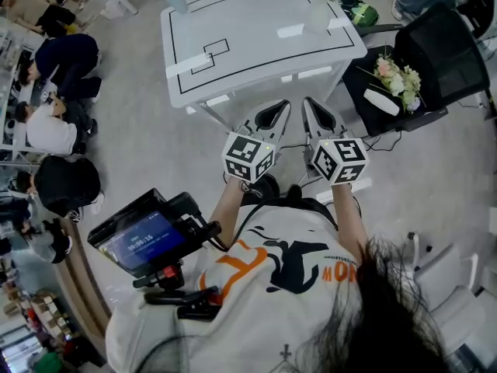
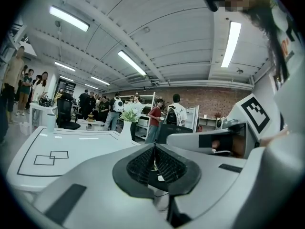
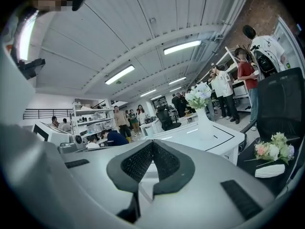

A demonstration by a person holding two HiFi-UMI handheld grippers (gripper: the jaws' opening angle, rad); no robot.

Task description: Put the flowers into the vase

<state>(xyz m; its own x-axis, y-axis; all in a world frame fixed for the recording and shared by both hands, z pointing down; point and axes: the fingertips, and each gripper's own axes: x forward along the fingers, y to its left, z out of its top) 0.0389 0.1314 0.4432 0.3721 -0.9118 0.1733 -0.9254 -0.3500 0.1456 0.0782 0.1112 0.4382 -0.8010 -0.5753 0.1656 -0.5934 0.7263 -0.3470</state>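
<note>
A bouquet of pink and white flowers (image 1: 398, 77) (image 3: 272, 150) lies on a black chair (image 1: 435, 57) to the right of the white table (image 1: 256, 49). On the table's far right corner stands a white vase (image 1: 318, 14) (image 2: 127, 128) (image 3: 204, 120) holding green and white sprigs. My left gripper (image 1: 285, 104) (image 2: 154, 146) and right gripper (image 1: 306, 100) (image 3: 152, 142) hang side by side in the air before the table's near edge. Both are shut and hold nothing.
A teal cup (image 1: 177, 0) (image 2: 51, 121) stands at the table's far left corner. Black lines mark the tabletop. A screen on a mount (image 1: 144, 239) sits by my left elbow. Several people crouch along the left wall (image 1: 54, 130); others stand beyond the table (image 2: 157, 116).
</note>
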